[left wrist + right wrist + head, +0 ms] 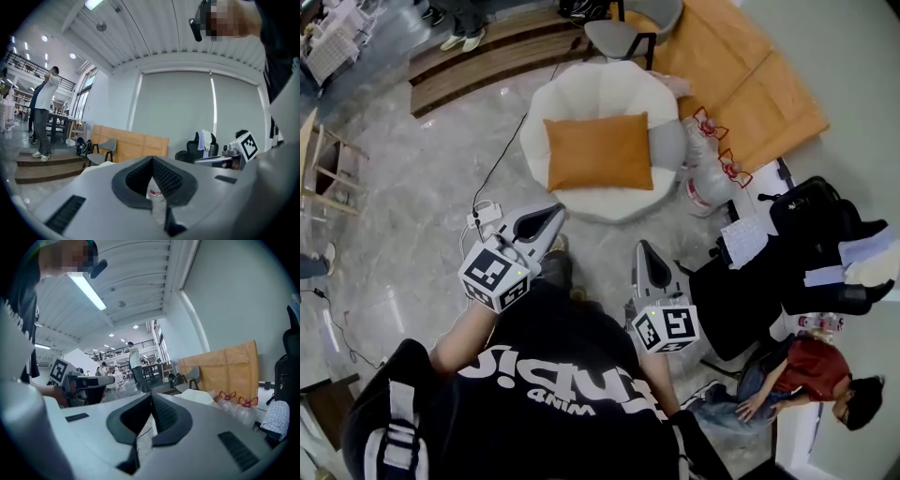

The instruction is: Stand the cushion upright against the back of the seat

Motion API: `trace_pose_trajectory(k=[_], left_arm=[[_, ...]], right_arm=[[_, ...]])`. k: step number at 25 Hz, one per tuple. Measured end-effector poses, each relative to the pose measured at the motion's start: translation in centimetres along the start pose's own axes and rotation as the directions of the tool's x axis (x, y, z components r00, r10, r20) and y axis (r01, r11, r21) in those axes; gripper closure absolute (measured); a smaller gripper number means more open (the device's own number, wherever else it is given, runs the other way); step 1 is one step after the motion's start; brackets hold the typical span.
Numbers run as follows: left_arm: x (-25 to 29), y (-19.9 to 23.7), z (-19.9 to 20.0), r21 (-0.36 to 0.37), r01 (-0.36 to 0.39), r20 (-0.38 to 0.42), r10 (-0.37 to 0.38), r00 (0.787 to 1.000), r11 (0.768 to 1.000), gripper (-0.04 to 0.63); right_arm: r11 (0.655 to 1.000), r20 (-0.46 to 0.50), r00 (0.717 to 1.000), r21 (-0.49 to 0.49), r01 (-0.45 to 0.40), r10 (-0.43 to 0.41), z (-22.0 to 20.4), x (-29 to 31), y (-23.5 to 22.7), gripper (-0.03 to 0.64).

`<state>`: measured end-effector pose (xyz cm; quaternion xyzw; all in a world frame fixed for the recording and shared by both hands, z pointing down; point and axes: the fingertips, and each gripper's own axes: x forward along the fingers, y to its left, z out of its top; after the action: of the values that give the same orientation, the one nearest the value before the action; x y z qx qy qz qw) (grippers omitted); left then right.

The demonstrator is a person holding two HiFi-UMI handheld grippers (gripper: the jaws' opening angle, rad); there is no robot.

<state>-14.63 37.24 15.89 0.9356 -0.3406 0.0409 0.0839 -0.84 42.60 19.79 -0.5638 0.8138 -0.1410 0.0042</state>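
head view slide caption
Orange rectangular fabric cushion flat on round white armchair; left hand-held gripper and right hand-held gripper shut, not touching it.

Both hand-held grippers (553, 216) (644, 247) closed, seemingly empty

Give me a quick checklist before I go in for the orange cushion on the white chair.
1. Is the cushion upright against the seat back? Not ok: it lies flat on the seat of the white chair.
2. Is the left tool ready to grasp? Not ok: jaws shut, empty, short of the chair.
3. Is the right tool ready? Not ok: jaws shut, empty, also short of the chair.
4. Is the black cable out of your step? Cannot tell: it runs over the floor to the chair, on its left in the head view.
5. Are the water bottles out of the way? Ok: they stand on the chair's other side, apart from the cushion.
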Motion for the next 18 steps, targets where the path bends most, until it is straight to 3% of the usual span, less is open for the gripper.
trace_pose_trajectory(k=[11,18], left_arm=[[5.6,2.5,0.4,-0.030,0.091,-0.003,-0.091,0.996,0.995,0.589],[10.0,7.2,0.2,-0.042,0.113,-0.034,-0.114,0.993,0.993,0.589]], right_arm=[[0.999,-0.015,0.999,0.019,0.035,-0.035,0.5,4.4,-3.0,0.595],[0.998,-0.047,0.998,0.038,0.053,-0.051,0.6,10.2,-4.8,0.595]])
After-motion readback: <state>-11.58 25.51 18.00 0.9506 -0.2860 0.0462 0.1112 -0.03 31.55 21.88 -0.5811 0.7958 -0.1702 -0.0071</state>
